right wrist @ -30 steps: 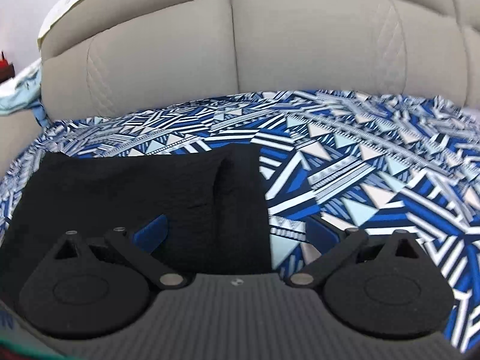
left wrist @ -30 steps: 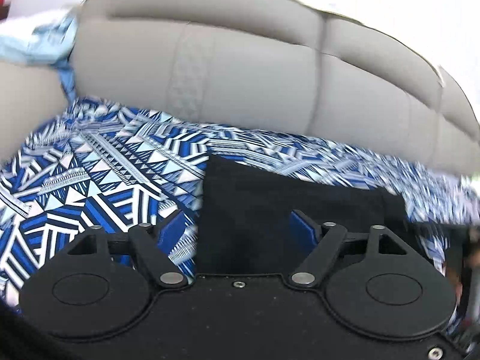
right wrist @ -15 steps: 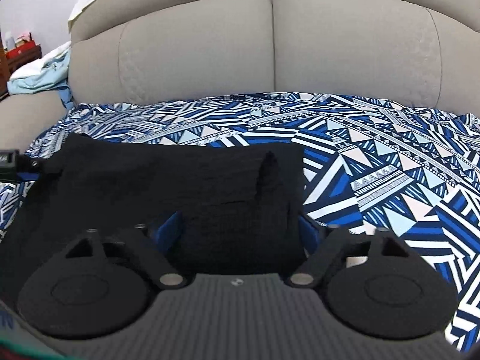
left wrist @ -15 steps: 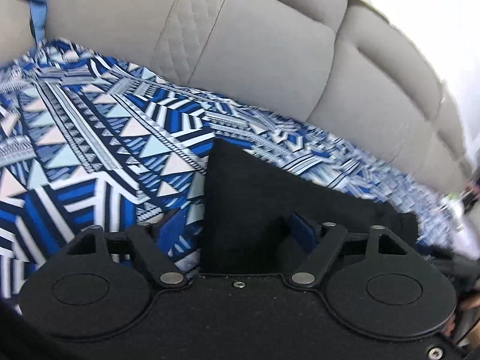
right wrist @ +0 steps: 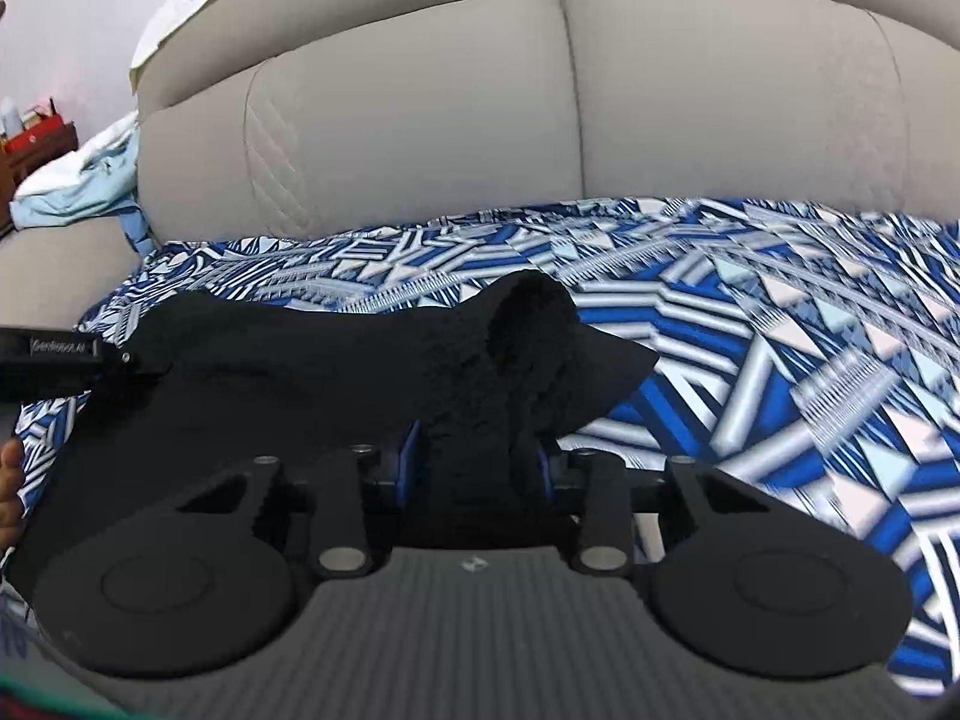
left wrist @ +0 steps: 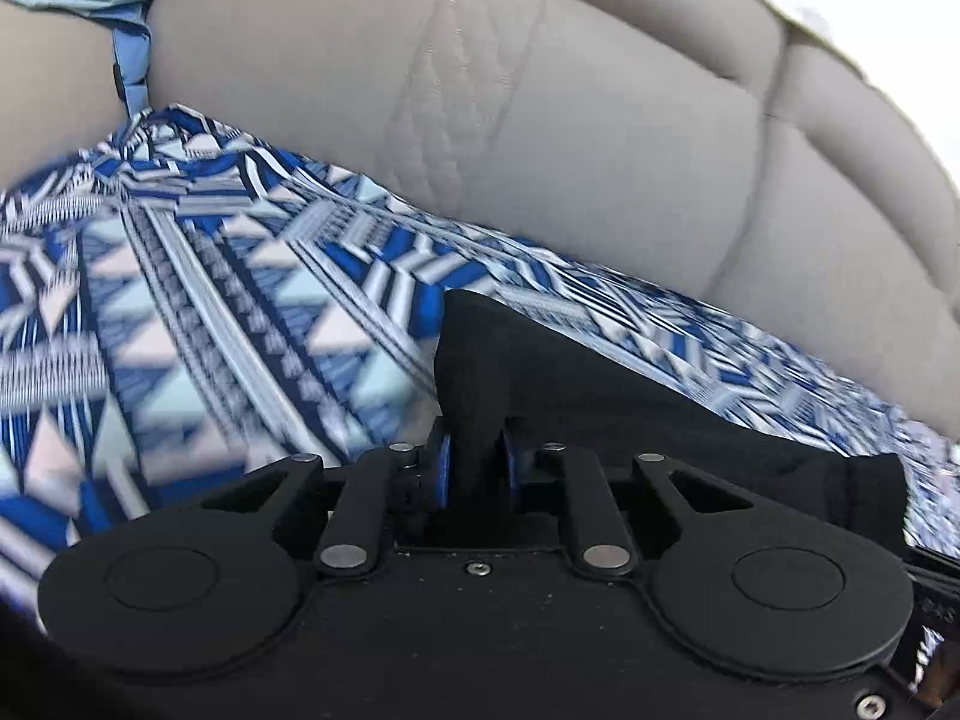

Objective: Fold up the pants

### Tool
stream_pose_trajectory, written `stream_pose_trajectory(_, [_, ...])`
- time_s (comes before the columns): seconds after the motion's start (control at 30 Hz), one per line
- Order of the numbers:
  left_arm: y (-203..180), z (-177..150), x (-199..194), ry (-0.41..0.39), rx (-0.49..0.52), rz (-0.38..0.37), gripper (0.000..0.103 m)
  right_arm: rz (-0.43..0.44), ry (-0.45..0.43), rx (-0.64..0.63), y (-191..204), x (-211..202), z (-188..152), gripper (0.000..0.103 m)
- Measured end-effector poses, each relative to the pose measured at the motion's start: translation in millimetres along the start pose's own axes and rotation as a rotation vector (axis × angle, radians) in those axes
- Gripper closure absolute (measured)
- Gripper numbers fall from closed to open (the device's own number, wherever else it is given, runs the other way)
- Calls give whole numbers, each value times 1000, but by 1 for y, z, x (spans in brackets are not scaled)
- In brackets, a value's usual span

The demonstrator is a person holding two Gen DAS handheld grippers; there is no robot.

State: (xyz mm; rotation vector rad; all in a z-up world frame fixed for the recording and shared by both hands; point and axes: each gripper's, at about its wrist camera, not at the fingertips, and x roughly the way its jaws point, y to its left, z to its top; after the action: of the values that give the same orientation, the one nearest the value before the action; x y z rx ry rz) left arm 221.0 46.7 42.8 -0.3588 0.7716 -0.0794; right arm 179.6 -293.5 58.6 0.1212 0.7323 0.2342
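The black pants [right wrist: 312, 384] lie folded on a blue and white patterned sheet [right wrist: 780, 348] over a sofa seat. My right gripper [right wrist: 471, 468] is shut on the pants' near right edge, and the cloth bunches up above its fingers. My left gripper [left wrist: 474, 468] is shut on the pants [left wrist: 600, 396] at their near left corner, which rises in a peak. The left gripper's side also shows at the left edge of the right wrist view [right wrist: 60, 354].
Grey sofa back cushions [right wrist: 540, 120] rise right behind the sheet. A light blue cloth [right wrist: 78, 180] lies on the sofa's left arm. A wooden shelf with a red item [right wrist: 36, 138] stands far left. A hand [right wrist: 9, 492] shows at the left edge.
Both grippers have closed on the pants' near edge and lifted it, so the cloth now bunches and peaks. Both views have moved closer to the sofa.
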Motion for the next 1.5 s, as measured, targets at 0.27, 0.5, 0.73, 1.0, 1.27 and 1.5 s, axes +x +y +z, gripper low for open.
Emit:
stream_pose_trajectory(0.27, [16,51,51,-18,30,111,82,17,14,14,16,69,47,61])
stream_pose_trajectory(0.5, [26,54,70,-59,65,129,77,31,-10,-15,18,86,51,58])
stream_pose_trajectory(0.73, [28,51,65,-63,54,137,67,7,-52,-47,22,82,46,45])
stream_pose_trajectory(1.0, [3,20,9,-70,224,206,28,-69,-162,-84,38,27,28,15])
stream_pose_trajectory(1.27, [-15,-59,-70,-129,306,126,5,-140,-283,-118,69,-39,-44,0])
stream_pose_trajectory(1.5, [-16,-104,-83,-91,318,112,3,-122,-257,-159,92,-55,-83,0])
